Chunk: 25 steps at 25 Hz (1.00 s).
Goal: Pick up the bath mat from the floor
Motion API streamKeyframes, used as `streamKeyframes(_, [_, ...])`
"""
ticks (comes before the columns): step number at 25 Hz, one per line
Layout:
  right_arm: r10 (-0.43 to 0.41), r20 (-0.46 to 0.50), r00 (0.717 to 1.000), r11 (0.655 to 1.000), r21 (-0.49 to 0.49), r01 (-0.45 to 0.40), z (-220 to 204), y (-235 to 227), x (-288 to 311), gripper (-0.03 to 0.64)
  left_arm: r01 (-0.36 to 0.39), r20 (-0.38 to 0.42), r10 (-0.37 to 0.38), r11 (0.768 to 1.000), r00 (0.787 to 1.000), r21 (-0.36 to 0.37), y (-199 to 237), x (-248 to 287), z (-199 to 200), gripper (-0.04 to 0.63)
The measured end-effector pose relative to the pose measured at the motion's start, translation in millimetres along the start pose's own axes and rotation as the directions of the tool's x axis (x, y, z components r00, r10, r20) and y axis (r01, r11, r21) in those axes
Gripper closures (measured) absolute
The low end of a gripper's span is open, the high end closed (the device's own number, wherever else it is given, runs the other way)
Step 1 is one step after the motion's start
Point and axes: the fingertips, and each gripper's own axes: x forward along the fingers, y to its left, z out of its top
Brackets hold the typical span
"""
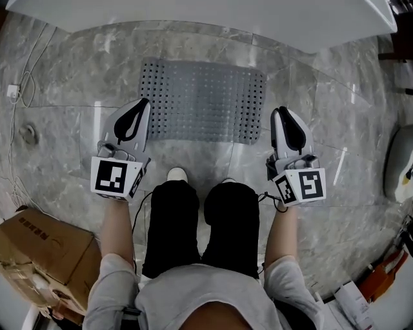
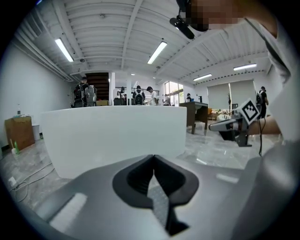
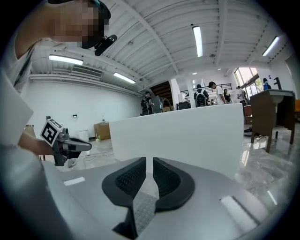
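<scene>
The bath mat (image 1: 203,100), grey and full of small holes, lies flat on the marble floor in front of a white bathtub (image 1: 193,16). In the head view my left gripper (image 1: 144,103) hangs at the mat's left edge, its tips over the near left corner. In the left gripper view its dark jaws (image 2: 153,159) meet, shut with nothing held. My right gripper (image 1: 281,113) is just past the mat's right edge. In its own view (image 3: 149,161) a narrow gap shows between the ribbed pads (image 3: 129,178), with nothing between them. Both point towards the tub wall (image 2: 112,136).
The person's legs and shoes (image 1: 176,174) are just behind the mat. A cardboard box (image 1: 45,248) sits at the lower left. A white cable with a plug (image 1: 13,91) and a floor drain (image 1: 28,133) are at the left. A white object (image 1: 400,161) is at the right.
</scene>
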Motion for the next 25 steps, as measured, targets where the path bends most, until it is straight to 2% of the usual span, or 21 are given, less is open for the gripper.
streamKeyframes(7, [0.005,0.006,1.0,0.999,-0.038,-0.005,-94,-20,37,0.566,-0.016,0.023,0.016,1.0,1.0,0.005,3,45,-88,0.594])
streamKeyframes(11, [0.002,0.001,1.0,0.999,-0.036,-0.002,-137,-31,52,0.56,-0.02,0.008,0.02,1.0,1.0,0.023,5,61,-131,0.594])
streamKeyframes(17, [-0.001,0.006,1.0,1.0,0.016,0.001,-176,-42,59,0.541,-0.05,-0.035,0.049,0.998,0.998,-0.03,17,71,-181,0.594])
streamKeyframes(20, [-0.011,0.006,1.0,0.999,0.036,0.011,-190,-46,60,0.529,-0.072,-0.058,0.071,0.997,0.996,-0.014,26,71,-200,0.592])
streamKeyframes(25, [-0.006,-0.013,1.0,0.999,0.047,0.007,-223,-54,65,0.517,-0.1,-0.126,0.099,0.995,0.987,0.002,37,78,-238,0.551])
